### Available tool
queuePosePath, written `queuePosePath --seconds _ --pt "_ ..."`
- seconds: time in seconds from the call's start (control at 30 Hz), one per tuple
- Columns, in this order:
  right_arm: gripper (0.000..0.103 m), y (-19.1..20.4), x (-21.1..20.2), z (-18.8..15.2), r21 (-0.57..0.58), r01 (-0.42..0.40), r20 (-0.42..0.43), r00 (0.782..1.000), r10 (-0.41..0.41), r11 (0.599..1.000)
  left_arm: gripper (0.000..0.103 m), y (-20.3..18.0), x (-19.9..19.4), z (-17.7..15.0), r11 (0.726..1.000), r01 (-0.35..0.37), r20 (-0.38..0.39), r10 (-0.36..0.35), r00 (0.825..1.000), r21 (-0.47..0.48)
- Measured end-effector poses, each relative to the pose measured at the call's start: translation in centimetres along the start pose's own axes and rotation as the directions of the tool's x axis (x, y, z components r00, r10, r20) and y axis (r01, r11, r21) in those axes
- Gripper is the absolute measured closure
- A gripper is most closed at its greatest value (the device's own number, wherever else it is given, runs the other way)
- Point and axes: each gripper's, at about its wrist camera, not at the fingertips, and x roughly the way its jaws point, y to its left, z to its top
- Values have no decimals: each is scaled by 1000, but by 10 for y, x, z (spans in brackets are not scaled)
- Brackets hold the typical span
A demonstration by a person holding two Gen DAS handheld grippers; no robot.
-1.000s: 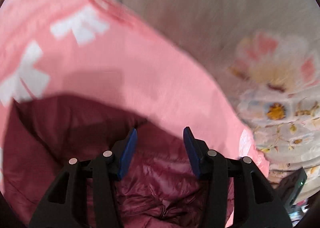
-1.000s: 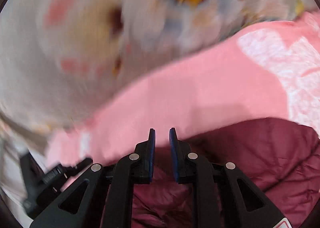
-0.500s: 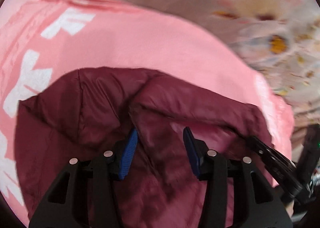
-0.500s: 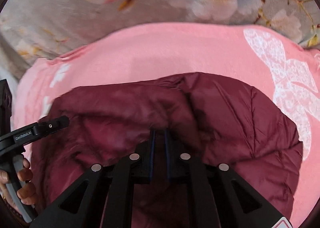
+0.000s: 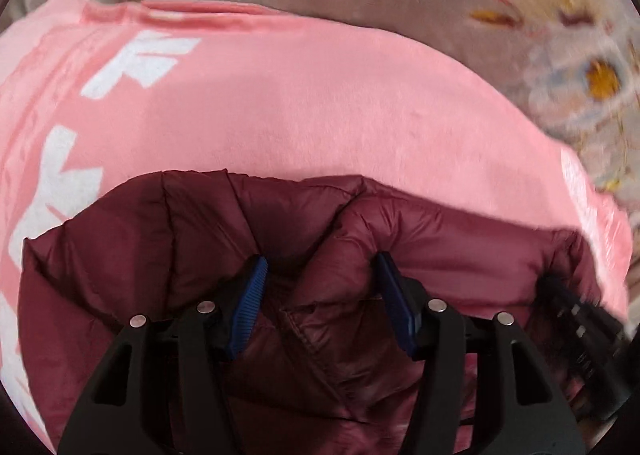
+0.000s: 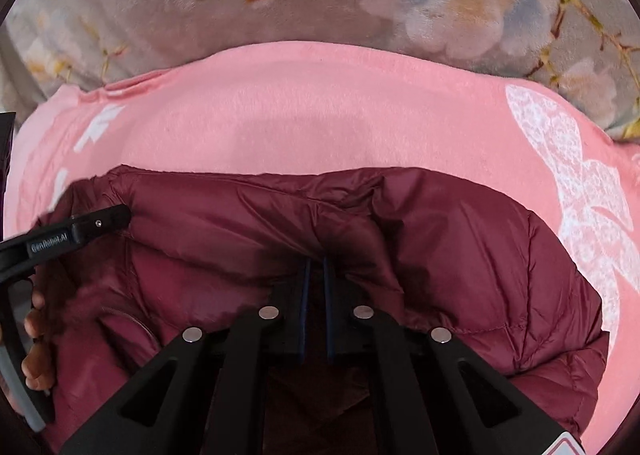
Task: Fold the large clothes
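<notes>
Maroon quilted jacket (image 5: 460,255), bunched and folded, lying on a pink blanket (image 5: 320,115) with white printed motifs (image 6: 580,191); pink blanket spread over a grey floral bedspread (image 6: 200,3) visible along the far edge in both views. Left gripper (image 5: 320,275) with blue pads (image 5: 250,307) standing fairly wide, jaws just opened further, a ridge of jacket fabric rising between them without pad contact. Right gripper (image 6: 315,275) with jaws nearly together, just closed, tips pushed under a jacket fold; whether fabric is pinched cannot be told. Hand (image 6: 36,335) on the left gripper's handle at the left edge of the right view.
</notes>
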Motion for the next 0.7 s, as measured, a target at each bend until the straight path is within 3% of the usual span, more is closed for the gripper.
queuePosePath --seconds 0.17,0.43,0.7 --pt "102 1 2 -11 -31 13 59 998 -11 999 47 -8 1 -14 996 -39 58 35 998 82" --pt "103 -3 6 -16 -8 -19 82 996 20 1000 45 -11 3 -18 992 -67 90 57 994 110" --pt "102 2 6 -18 -25 2 89 996 0 1000 43 -15 5 -19 988 -92 98 80 992 125"
